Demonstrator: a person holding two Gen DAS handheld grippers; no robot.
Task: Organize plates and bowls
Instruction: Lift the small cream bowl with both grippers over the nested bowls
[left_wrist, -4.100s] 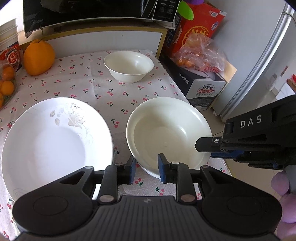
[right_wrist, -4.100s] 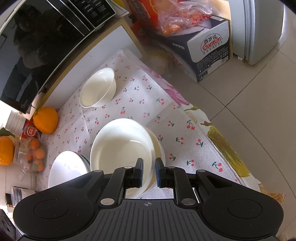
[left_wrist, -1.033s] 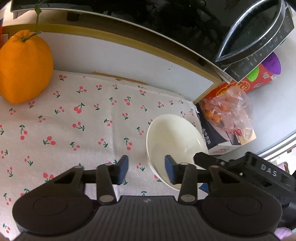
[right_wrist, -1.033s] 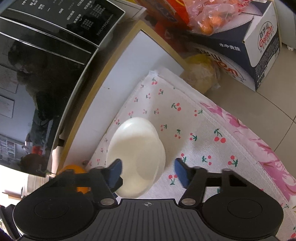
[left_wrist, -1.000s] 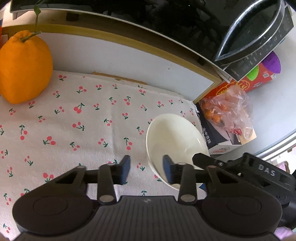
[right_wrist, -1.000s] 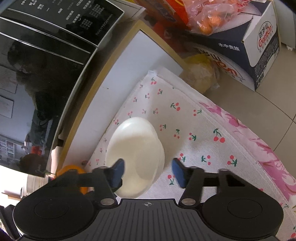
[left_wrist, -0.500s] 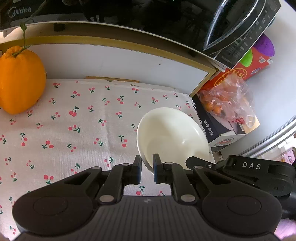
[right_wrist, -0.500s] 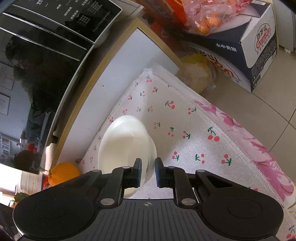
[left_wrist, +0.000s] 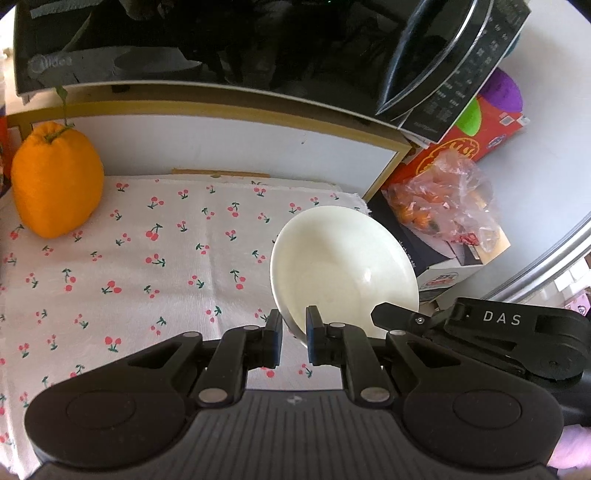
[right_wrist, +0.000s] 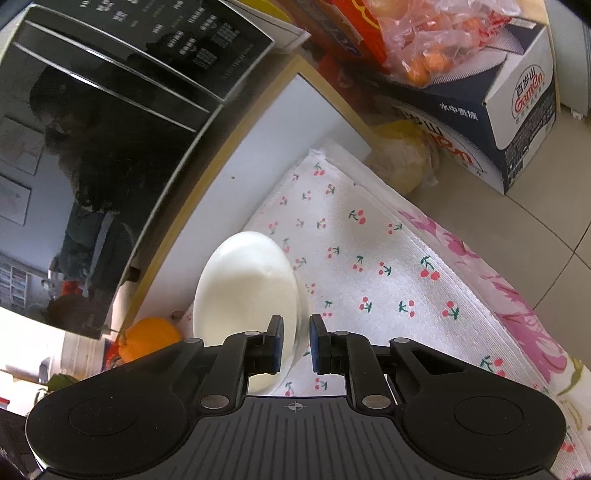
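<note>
Gripping one bowl (left_wrist: 343, 258) | left gripper (left_wrist: 294, 338), right gripper (right_wrist: 296, 343) jaws clamped on rim | one orange fruit (left_wrist: 55, 181)

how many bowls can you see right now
1. The white bowl is at the cherry-print cloth's right edge, its rim pinched by the left gripper and the right gripper. Other dishes may sit out of frame.

The black left gripper (left_wrist: 294, 338), low in the centre of its frame, has its blue-padded jaws pinched on the near rim of a white ceramic bowl (left_wrist: 343, 266). The black right gripper (right_wrist: 296, 341) pinches the same rim, jaws likewise narrow.
</note>
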